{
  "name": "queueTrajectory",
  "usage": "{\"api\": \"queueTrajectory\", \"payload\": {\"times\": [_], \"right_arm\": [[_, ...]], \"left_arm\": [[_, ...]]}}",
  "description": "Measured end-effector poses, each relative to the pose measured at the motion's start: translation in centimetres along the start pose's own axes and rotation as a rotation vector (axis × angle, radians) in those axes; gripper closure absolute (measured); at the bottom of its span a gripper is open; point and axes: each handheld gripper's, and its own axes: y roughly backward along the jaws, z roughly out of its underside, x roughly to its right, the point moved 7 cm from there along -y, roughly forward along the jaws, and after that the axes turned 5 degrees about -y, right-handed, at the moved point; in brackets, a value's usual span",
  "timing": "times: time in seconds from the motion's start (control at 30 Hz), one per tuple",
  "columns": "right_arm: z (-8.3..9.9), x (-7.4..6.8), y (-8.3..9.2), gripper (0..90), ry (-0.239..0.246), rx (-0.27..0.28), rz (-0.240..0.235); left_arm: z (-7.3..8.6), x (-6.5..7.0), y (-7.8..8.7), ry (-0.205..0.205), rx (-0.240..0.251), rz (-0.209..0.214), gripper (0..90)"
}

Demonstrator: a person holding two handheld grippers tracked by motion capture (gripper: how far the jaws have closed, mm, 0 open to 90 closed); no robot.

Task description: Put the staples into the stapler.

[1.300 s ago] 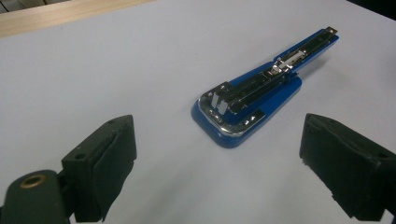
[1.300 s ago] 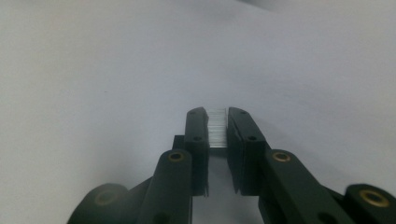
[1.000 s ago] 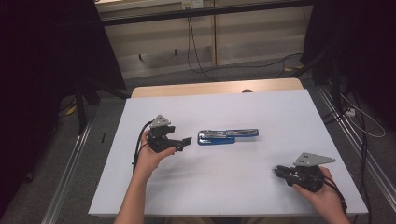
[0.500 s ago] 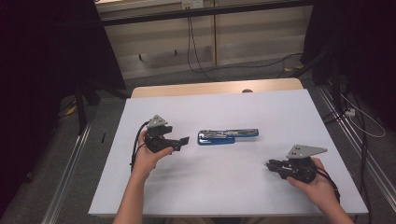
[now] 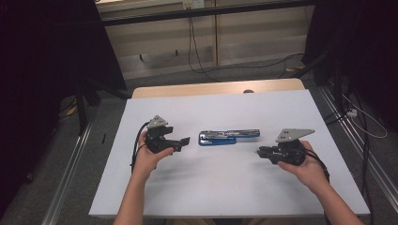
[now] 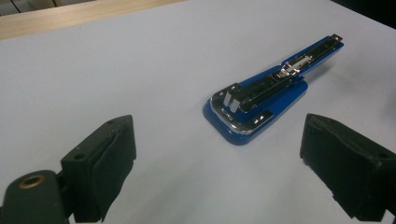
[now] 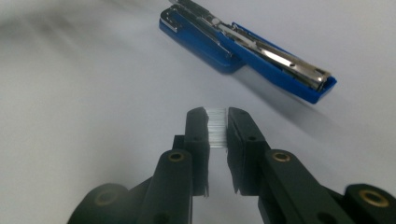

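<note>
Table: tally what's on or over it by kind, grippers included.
Blue stapler, lying open: 1
Strip of staples, clamped in the right gripper: 1
Handheld grippers: 2, the left gripper open, the right shut on the strip
Total: 4

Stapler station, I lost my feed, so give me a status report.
Left gripper open, short of the stapler. Right gripper shut on a strip of staples. Stapler lies open on the table. Nothing between.
</note>
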Motion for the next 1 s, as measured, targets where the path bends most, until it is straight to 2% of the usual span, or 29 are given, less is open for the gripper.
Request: {"api": "queueTrajectory", "payload": {"times": [0.43,1.0], "right_arm": [[-3.2,0.4,-1.2,79.4,0.037,0.018,-0.04],[-5.7,0.7,-2.8,79.4,0.074,0.027,-0.077]], "left_arm": [[-0.1,0.0,0.2,0.001,0.005,0.002,10.8],[-0.1,0.0,0.2,0.009,0.009,0.011,10.8]]}}
